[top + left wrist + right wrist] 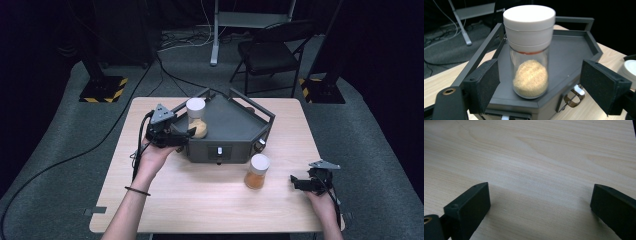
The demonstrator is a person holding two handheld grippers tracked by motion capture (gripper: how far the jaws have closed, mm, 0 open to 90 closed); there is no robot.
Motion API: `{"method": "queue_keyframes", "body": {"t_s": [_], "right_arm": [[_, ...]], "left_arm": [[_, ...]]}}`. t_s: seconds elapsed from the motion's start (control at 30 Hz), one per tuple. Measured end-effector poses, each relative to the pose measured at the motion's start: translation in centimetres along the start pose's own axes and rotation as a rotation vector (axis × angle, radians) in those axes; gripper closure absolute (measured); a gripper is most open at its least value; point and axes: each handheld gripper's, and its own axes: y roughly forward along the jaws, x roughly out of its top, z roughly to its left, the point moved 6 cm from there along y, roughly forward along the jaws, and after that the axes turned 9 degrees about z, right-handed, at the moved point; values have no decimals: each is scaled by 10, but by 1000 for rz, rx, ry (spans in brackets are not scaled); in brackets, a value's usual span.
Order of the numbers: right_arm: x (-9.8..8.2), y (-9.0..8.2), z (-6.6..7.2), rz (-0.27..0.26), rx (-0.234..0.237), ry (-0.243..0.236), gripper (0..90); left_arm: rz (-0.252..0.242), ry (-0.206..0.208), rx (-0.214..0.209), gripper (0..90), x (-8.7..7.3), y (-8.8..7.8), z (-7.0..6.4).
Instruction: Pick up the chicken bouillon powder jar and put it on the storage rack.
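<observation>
A clear jar with a white lid and tan granules stands upright at the left front corner of the dark grey tray. My left gripper is level at the tray's left edge. In the left gripper view its jaws stand apart on either side of the jar, and the pads do not touch the glass. A second white-lidded jar with orange contents stands on the table in front of the tray. My right gripper rests open near the table's right front, over bare wood.
The tray has raised rails and a front panel with a knob and a metal clip. The second jar's lid shows at the right edge. A folding chair and stand bases sit beyond the table. Cables trail off the left side.
</observation>
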Motion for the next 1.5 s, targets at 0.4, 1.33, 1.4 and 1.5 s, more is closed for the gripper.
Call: {"method": "queue_keyframes", "body": {"t_s": [0.4, 1.33, 1.4, 1.5], "right_arm": [[0, 0, 0, 0, 0, 0, 18], [0, 0, 0, 0, -1, 1, 17], [0, 0, 0, -1, -1, 1, 18], [0, 0, 0, 0, -1, 1, 17]], "left_arm": [[16, 6, -22, 94, -45, -23, -5], [98, -117, 42, 97, -157, -28, 25], [113, -128, 48, 98, -161, -25, 28], [136, -150, 47, 98, -166, -21, 31]]}}
